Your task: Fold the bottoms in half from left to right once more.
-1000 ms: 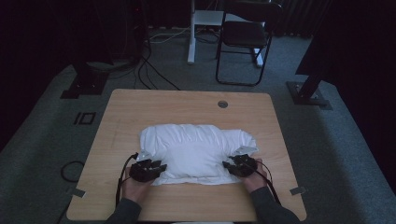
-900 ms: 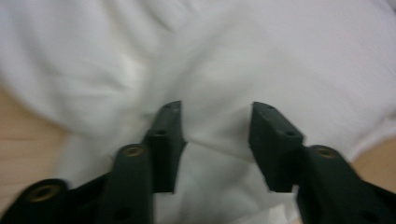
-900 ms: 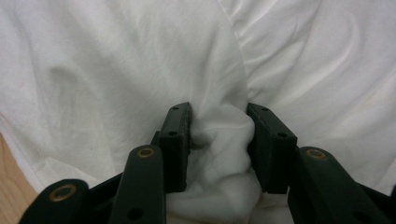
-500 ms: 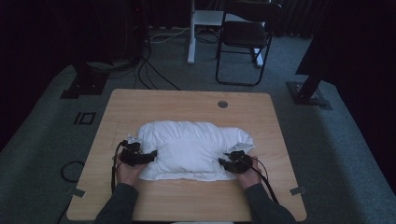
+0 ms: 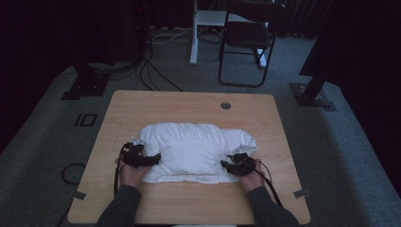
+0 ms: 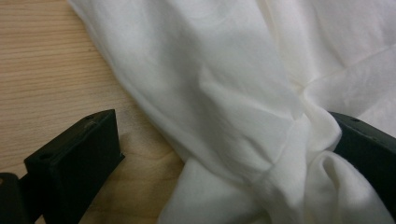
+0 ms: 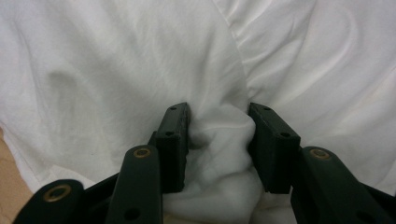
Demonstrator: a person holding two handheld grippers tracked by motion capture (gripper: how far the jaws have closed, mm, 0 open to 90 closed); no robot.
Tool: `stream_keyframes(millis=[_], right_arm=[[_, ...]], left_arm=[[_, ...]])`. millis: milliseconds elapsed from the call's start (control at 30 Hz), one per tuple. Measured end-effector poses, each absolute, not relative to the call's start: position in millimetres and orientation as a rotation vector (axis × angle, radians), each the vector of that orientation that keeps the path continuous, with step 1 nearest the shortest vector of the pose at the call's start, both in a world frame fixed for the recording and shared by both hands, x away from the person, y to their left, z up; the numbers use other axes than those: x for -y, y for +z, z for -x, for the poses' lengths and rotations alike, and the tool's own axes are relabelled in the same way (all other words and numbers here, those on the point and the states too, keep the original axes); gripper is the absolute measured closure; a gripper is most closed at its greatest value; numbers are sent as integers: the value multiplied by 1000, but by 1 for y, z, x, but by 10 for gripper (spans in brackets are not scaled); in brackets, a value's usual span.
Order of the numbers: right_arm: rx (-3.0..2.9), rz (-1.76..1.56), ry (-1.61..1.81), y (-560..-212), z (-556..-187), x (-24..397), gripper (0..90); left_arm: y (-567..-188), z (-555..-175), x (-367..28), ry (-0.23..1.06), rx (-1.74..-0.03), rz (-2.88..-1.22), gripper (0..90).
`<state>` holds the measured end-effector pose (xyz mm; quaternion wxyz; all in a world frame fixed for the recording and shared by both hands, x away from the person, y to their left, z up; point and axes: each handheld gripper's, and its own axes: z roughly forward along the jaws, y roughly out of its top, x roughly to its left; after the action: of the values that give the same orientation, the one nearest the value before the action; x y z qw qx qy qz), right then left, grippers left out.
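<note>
Soft crumpled white cloth (image 5: 196,151) bunched mid wooden table (image 5: 189,106). Left gripper (image 5: 142,158) at its left edge, jaws just opened wide; right gripper (image 7: 218,140) pinches a thick fold near its right edge

The high view looks forward and down from above the near edge, taking in the whole surface (image 5: 142,109) and the floor beyond. Each tool view rides close and low, looking along its own black jaws. All three share the white cloth (image 5: 196,149) (image 6: 224,93) (image 7: 116,70): its left edge in one, its right in the other
</note>
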<state>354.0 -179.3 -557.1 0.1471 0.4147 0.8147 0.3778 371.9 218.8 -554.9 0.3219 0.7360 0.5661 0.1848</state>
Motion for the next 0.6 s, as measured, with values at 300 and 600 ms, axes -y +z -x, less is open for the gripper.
stream_keyframes(millis=[300, 600], right_arm=[[-2340, -1190, 1102, -558, -353, 180, 567], [-2337, -1186, 1110, -559, -353, 180, 559]], left_arm=[[-550, -365, -214, 434, -1420, -1985, 185], [-549, -358, -212, 351, -1361, -1962, 574]])
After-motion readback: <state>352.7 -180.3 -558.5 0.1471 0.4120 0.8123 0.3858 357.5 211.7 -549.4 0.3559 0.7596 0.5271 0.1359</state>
